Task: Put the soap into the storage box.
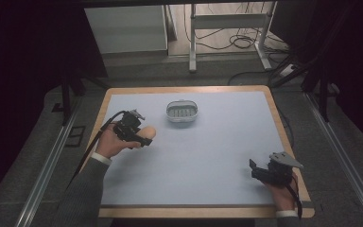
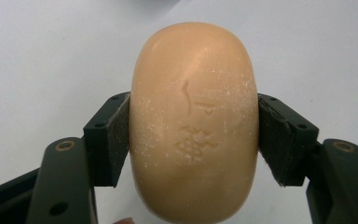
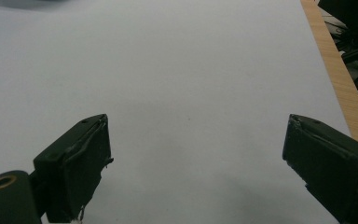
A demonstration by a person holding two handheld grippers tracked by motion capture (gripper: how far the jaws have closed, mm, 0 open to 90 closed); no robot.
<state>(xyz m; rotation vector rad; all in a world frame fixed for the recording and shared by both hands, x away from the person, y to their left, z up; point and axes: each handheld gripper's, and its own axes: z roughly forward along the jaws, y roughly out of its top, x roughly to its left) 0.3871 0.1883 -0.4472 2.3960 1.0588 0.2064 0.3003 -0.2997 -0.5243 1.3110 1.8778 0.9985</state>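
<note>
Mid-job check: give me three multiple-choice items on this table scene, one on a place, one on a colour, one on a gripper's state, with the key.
1. Where does the small oval grey slotted dish stand?
A. at the table's far middle
B. at the near right corner
C. under the right gripper

2. What colour is the rounded oval bar of soap?
A. green
B. white
C. peach-tan

3. How do the right gripper's jaws stand?
A. shut on the soap
B. wide apart with nothing between them
C. shut on the dish

Key: 1 A, the high view shows the dish toward the far edge of the pale blue mat, about midway across; 2 C, the left gripper view shows the peach-tan bar pressed between its pads; 3 B, the right gripper view shows bare mat between its jaws.
</note>
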